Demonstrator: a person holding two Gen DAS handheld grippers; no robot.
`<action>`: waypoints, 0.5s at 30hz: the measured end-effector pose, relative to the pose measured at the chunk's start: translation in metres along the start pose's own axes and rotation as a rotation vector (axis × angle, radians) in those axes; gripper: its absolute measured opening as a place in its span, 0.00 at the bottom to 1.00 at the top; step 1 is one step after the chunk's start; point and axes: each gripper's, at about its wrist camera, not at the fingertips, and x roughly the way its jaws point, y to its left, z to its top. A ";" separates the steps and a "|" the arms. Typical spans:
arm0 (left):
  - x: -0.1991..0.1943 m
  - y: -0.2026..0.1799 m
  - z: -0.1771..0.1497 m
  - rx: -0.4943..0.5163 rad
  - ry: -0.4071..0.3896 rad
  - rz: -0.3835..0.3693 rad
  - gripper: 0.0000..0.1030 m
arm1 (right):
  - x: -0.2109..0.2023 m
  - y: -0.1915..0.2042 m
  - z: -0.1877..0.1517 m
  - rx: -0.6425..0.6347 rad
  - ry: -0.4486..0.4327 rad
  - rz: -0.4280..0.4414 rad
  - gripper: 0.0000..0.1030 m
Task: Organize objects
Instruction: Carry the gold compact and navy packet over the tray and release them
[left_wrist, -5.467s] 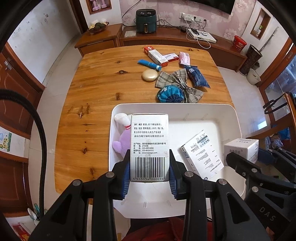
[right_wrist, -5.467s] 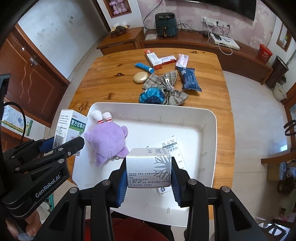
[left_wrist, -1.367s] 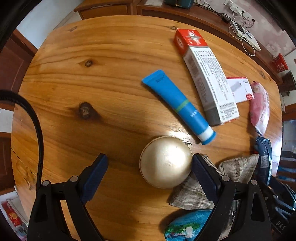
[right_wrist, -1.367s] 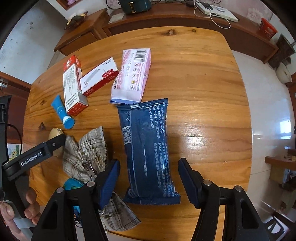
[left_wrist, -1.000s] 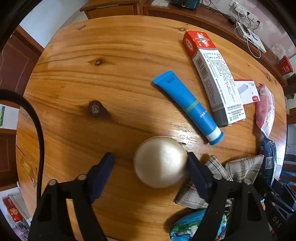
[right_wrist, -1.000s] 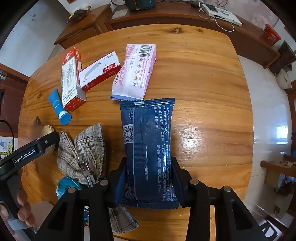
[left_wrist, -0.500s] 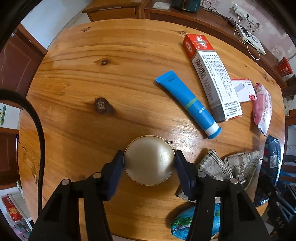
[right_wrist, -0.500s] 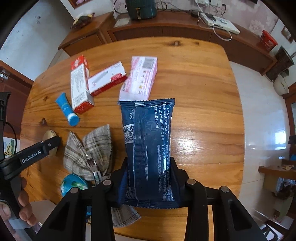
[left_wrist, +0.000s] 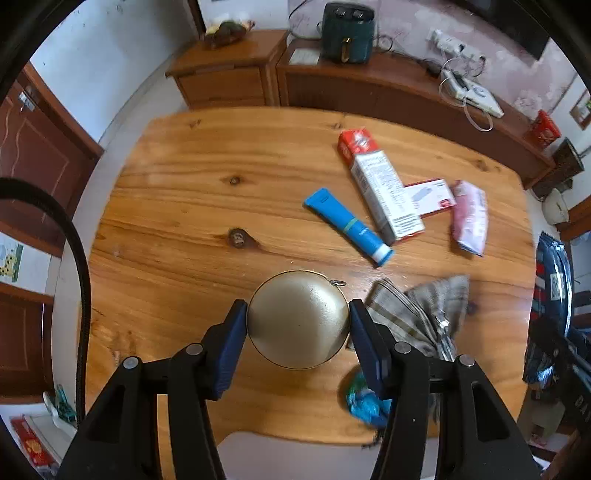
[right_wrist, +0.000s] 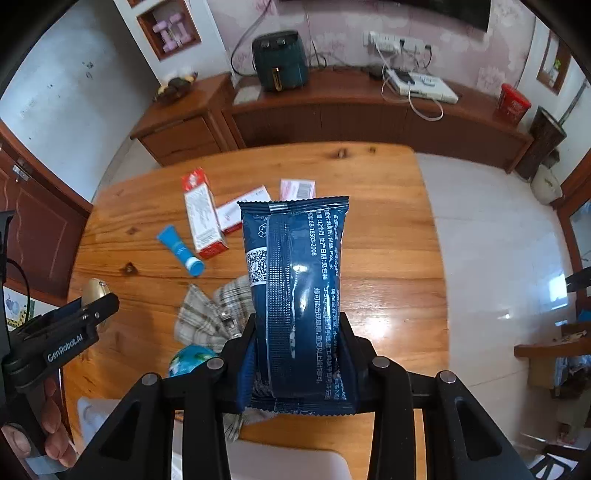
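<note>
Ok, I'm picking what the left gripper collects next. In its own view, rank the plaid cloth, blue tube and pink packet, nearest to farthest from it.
1. Plaid cloth, beside the left gripper, to its right.
2. Blue tube, ahead, slightly right.
3. Pink packet, far right.

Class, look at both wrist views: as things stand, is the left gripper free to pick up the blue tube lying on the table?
Probably not. The left gripper is already shut on the round gold case. The blue tube lies uncovered on the wooden table ahead, beside the red-and-white box, so only the occupied grip blocks it.
</note>
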 end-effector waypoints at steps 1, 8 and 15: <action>-0.009 0.002 -0.003 0.006 -0.009 -0.007 0.57 | -0.005 -0.001 -0.001 -0.002 -0.010 0.001 0.37; -0.052 -0.001 -0.018 0.075 -0.086 -0.024 0.57 | -0.064 0.004 -0.019 -0.010 -0.088 0.003 0.37; -0.093 -0.002 -0.044 0.132 -0.133 -0.064 0.57 | -0.105 0.012 -0.046 -0.029 -0.140 -0.002 0.37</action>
